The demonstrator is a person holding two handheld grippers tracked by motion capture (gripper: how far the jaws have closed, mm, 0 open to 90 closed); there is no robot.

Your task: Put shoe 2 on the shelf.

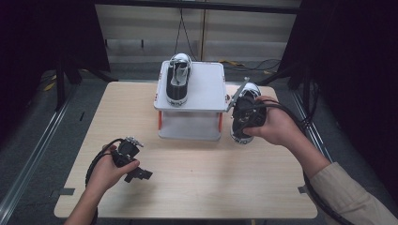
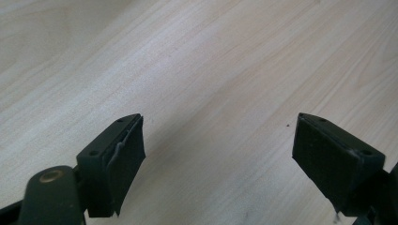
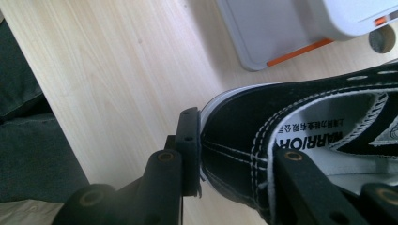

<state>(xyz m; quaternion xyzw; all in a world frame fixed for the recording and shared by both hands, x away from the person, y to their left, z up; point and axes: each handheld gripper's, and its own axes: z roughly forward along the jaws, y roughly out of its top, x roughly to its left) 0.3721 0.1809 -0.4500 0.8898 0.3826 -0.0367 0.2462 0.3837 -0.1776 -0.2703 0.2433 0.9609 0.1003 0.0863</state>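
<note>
The right tool (image 3: 234, 159) is clamped on the black sneaker's (image 3: 300, 122) heel; the left tool (image 2: 218, 150) gapes wide over bare table (image 2: 197, 61).

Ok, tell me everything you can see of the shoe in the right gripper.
The shoe is a black canvas low-top sneaker with white stitching, a white rubber sole rim and a pale printed insole. The right gripper clamps its heel wall, one jaw outside the heel, the other inside the opening. In the high view it sits under the person's right hand, just right of the white two-tier rack, toe pointing away. Whether it touches the table is unclear.
</note>
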